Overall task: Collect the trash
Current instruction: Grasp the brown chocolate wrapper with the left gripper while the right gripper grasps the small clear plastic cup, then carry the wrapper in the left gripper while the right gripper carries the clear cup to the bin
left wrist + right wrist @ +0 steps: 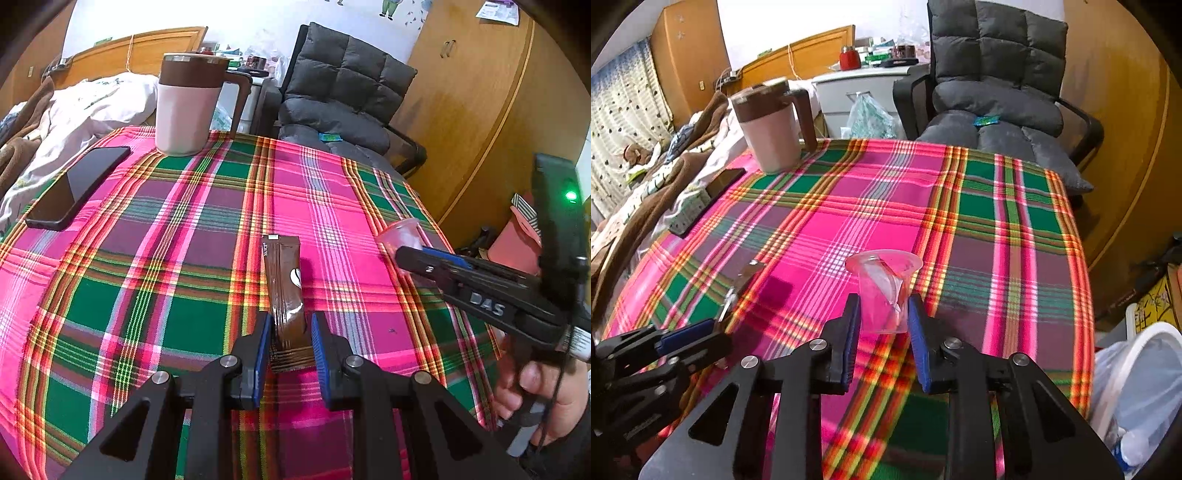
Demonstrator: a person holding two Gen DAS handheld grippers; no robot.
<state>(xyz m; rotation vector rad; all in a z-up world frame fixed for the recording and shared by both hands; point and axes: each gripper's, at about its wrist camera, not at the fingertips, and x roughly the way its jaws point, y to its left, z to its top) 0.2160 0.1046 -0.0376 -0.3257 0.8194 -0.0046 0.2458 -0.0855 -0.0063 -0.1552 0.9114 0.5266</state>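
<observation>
A person's left gripper point(290, 332) is clamped on the near end of a brown snack wrapper point(286, 291), whose far end stretches forward from the blue pads over a plaid tablecloth point(184, 258). Off to its right, the right gripper point(882, 314) has its jaws narrowed against the sides of a crumpled clear plastic cup point(884, 288) standing between the pads. Far ahead of both tools stand a brown-lidded mug point(188, 107) and, left of it, a black phone point(77, 184); a lined white bin point(1145, 387) sits low to the right gripper's right.
</observation>
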